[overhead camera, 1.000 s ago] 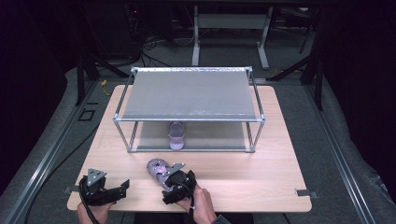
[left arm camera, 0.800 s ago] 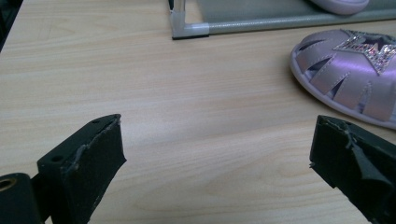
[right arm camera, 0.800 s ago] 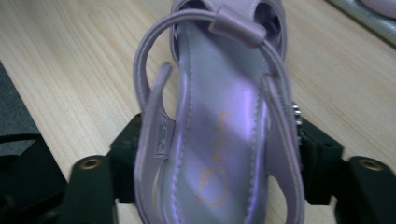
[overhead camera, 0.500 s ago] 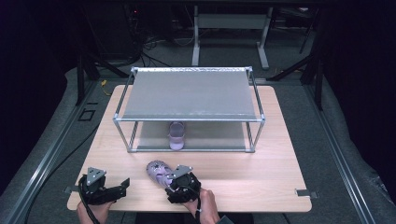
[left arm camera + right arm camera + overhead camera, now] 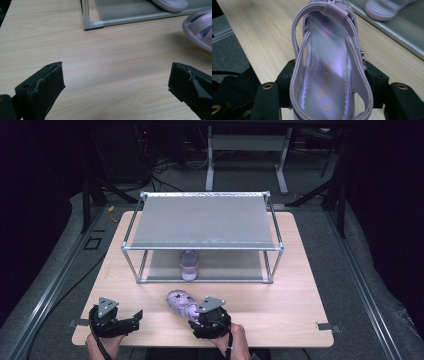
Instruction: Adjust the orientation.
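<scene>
A purple strappy sandal point(image 5: 327, 65) is clamped at its heel end between the pads of my right gripper point(image 5: 327, 86), toe pointing away. From above, the sandal point(image 5: 179, 303) and right gripper point(image 5: 192, 314) are near the table's front edge, left of centre. Its twin point(image 5: 189, 265) rests on the lower level of a metal-framed rack point(image 5: 202, 222). My left gripper point(image 5: 134, 320) rests at the front left, and its jaws point(image 5: 116, 85) stand wide open over bare wood. The held sandal point(image 5: 200, 32) lies to their right.
The rack's grey top shelf covers the table's middle and back. The rack's front-left foot point(image 5: 92, 23) stands ahead of the left gripper. Light wooden tabletop point(image 5: 290, 305) stretches in front and to the right. Dark floor and cables surround the table.
The right gripper has shut on the sandal's heel end and shifted a little right with it, raising it slightly. The left gripper has stayed put.
</scene>
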The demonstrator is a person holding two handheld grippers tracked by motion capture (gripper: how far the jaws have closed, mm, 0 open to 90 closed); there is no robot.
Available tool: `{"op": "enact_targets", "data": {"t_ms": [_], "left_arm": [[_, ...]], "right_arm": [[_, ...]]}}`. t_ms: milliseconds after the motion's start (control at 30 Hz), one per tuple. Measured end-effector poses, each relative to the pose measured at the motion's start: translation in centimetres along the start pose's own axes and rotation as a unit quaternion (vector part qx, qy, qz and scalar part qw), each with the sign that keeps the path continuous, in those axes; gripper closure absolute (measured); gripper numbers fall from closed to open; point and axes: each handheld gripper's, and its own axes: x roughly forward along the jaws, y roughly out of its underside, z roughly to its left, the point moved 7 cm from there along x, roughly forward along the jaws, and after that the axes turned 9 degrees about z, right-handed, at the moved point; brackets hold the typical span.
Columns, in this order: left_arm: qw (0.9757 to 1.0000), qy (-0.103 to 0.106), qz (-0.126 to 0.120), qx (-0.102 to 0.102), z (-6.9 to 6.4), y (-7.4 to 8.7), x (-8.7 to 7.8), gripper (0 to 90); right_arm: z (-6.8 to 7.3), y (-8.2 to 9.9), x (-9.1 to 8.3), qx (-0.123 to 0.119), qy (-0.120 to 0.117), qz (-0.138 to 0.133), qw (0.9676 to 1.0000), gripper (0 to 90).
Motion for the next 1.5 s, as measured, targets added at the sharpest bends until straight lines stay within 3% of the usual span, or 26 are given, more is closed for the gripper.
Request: {"op": "enact_targets", "data": {"t_ms": [100, 167, 767, 967, 1200, 1500], "left_arm": [[1.0, 0.005, -0.002, 0.005, -0.3, -0.1, 0.1, 0.0], [0.9999, 0.007, -0.005, 0.01, -0.6, -0.3, 0.1, 0.0], [0.9992, 0.022, -0.005, 0.033, -2.1, -0.7, 0.5, 0.0], [0.9993, 0.021, -0.007, 0.031, -2.1, -0.6, 0.6, 0.0], [0.9992, 0.02, -0.009, 0.032, -2.3, -0.8, 0.4, 0.0], [0.999, 0.02, -0.008, 0.038, -2.5, -0.6, 0.5, 0.0]], "right_arm": [[-0.8, 0.6, -0.6, 0.014, -0.016, -0.015, 0.9997, 39.3], [-1.6, 1.3, -1.2, 0.019, 0.007, 0.0, 0.9998, 39.3], [-7.1, 3.1, -3.2, 0.082, 0.054, -0.032, 0.9947, 39.5], [-8.6, 2.3, -2.9, 0.094, 0.071, -0.054, 0.9915, 39.5], [-10.4, 1.3, -1.4, 0.105, 0.101, -0.052, 0.988, 39.5], [-12.8, -1.2, 1.3, 0.106, 0.131, -0.052, 0.9843, 39.5]]}}
